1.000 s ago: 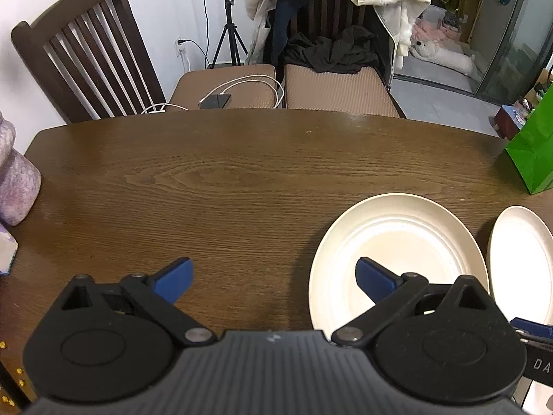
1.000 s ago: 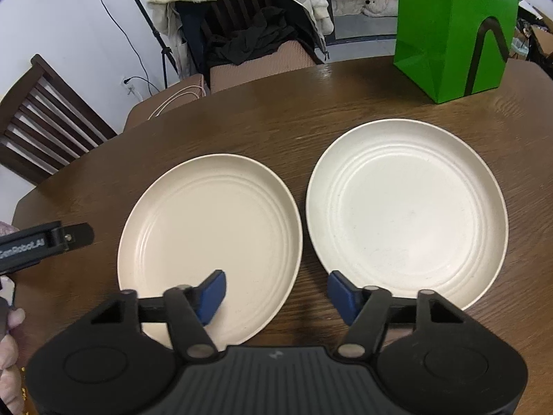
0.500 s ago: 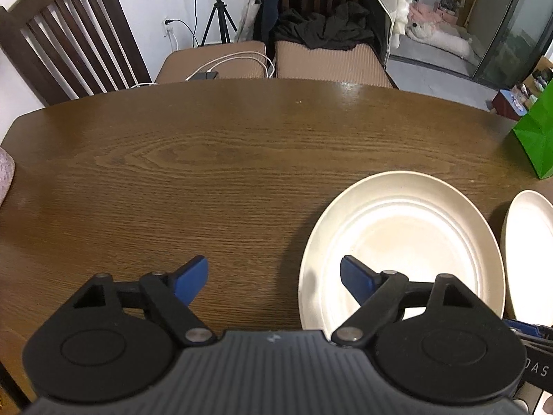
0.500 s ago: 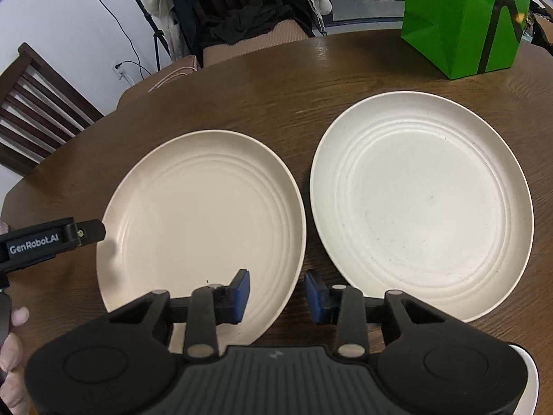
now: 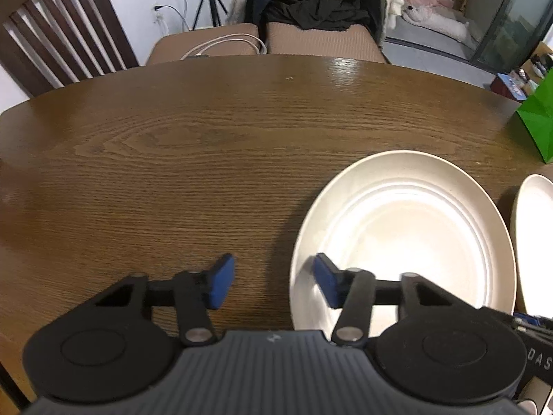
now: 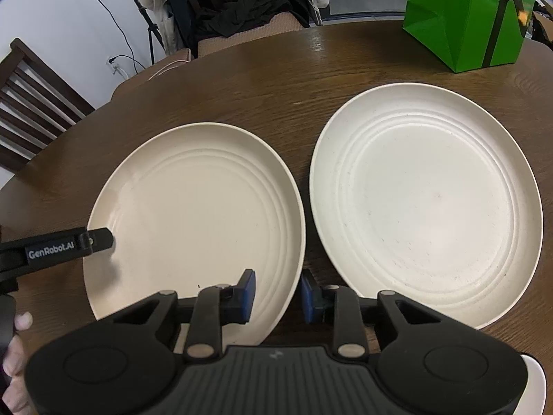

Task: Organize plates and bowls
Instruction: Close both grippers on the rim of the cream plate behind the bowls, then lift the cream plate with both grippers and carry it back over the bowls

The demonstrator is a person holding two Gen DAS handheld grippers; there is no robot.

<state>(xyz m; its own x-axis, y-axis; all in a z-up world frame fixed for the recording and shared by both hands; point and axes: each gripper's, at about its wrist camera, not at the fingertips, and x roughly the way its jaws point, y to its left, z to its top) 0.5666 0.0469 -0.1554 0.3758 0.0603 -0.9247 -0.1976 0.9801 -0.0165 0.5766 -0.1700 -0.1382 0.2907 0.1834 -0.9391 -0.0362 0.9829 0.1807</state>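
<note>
Two cream plates lie side by side on the brown wooden table. My left gripper [image 5: 273, 284] points steeply down over the left plate [image 5: 408, 228]. That plate's left rim lies between its blue pads, and the jaws are closing with a wide gap still showing. My right gripper [image 6: 278, 295] straddles the right rim of the same left plate [image 6: 193, 207]. Its jaws are closing and stand narrow, with the pads close to the rim but not visibly pressing. The right plate [image 6: 425, 200] lies free beside it. A finger of the left gripper [image 6: 98, 238] shows over the left plate's far side.
A green paper bag [image 6: 466, 17] stands at the table's far right. Chairs [image 5: 62, 34] with clothes and cables line the far edge. Bare wood [image 5: 172, 173] stretches left of the plates. A hand [image 6: 13, 363] and a white rim [image 6: 534, 377] show at the right wrist view's bottom corners.
Both grippers have sunk toward the left plate and their jaws have narrowed around its opposite rims. The plates have not moved.
</note>
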